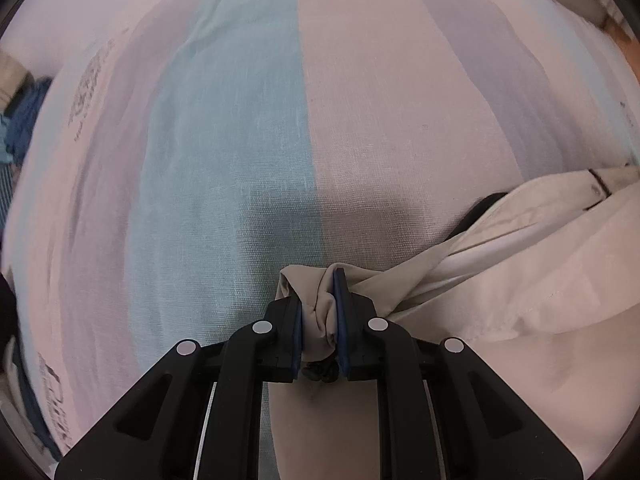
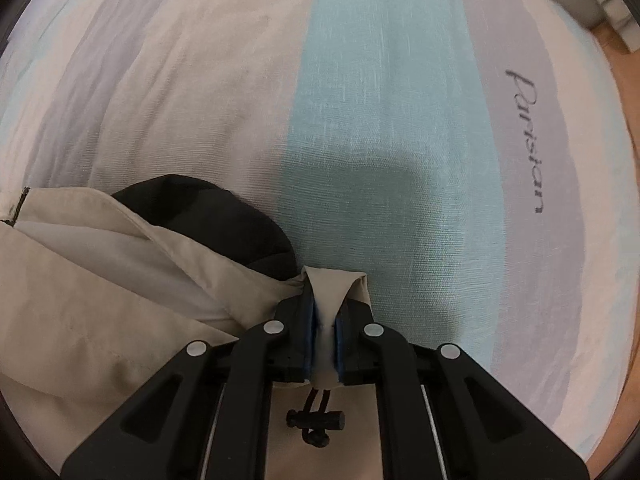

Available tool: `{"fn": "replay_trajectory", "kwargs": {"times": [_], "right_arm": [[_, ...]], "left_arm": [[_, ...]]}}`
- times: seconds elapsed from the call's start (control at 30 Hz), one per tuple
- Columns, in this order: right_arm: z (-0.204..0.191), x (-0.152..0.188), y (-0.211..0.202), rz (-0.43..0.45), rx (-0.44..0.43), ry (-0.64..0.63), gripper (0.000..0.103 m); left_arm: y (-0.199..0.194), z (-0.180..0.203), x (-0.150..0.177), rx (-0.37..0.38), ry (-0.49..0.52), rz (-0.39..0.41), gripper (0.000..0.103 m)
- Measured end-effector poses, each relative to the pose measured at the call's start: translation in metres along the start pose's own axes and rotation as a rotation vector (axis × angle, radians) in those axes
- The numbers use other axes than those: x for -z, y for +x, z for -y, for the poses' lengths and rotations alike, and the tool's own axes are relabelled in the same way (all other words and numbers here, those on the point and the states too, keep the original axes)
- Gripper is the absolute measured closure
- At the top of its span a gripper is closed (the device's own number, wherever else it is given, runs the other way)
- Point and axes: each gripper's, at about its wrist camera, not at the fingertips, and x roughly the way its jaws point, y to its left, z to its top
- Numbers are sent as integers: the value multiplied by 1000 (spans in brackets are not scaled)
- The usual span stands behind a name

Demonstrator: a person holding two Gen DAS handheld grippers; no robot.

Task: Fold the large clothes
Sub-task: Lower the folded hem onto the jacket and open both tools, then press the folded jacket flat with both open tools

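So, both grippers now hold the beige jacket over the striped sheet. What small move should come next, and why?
Probably lower both hands a little more, until the beige fabric jacket lies on the striped pastel bed sheet, and only then let go. The left gripper and the right gripper are each shut on a bunched edge, and the sheet ahead of them is bare.
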Motion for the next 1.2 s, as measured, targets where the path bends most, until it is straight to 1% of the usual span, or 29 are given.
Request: {"fn": "replay_trajectory", "kwargs": {"times": [0.07,0.1,0.13,0.17,0.2,0.23,0.27,0.33,0.37,0.4,0.43,0.47,0.5,0.57,0.6,0.67,0.73,0.77,0.83,0.93,1.0,1.13,1.2], "right_arm": [[-2,4,-8,9,4,23,95],[-1,5,-13,12,0,37,93],[2,8,-23,26,-8,72,82],[4,8,-33,49,-23,96,66],[8,12,-48,101,-49,119,36],[11,18,-66,177,-84,126,19],[13,22,-80,227,-98,119,15],[14,30,-101,267,-106,104,14],[13,32,-108,273,-110,101,14],[16,34,-119,283,-115,97,14],[16,39,-128,294,-117,90,14],[15,45,-141,315,-112,77,14],[15,49,-150,331,-113,69,14],[16,59,-169,352,-142,56,14],[11,65,-176,359,-152,44,14],[-4,72,-188,368,-164,20,14],[-14,79,-199,371,-171,5,14],[-19,82,-200,370,-189,-4,14],[-37,83,-195,356,-200,-24,14],[-59,78,-183,332,-212,-47,14],[-69,71,-171,321,-221,-49,14],[-85,56,-143,279,-232,-22,14],[-85,47,-129,264,-218,-10,14]], "left_arm": [[-9,1,2,-12,3,22,87],[-13,1,2,-13,1,26,86],[-23,-1,3,-20,-4,36,84],[-29,-2,5,-22,-7,43,80],[-38,-4,6,-21,-7,52,76],[-50,-5,8,-10,-9,65,68],[-64,-6,11,-8,-10,88,58],[-83,-5,14,-13,-1,118,51],[-92,-4,15,-4,-2,129,34],[-108,-2,17,7,-10,164,20],[-119,0,17,-11,-16,207,6],[-137,2,20,-16,-20,265,6],[-144,3,19,2,-26,266,6],[-155,6,21,25,-55,255,6],[-163,11,23,45,-62,259,6],[-171,21,26,57,-63,261,6],[-174,37,30,88,-61,249,6],[-174,47,33,96,-58,241,6],[-173,72,42,123,-50,220,6],[-159,96,44,144,-17,192,6],[-148,111,41,161,-14,179,6],[-123,128,32,195,-53,137,6],[-113,137,27,196,-46,130,6]]}}
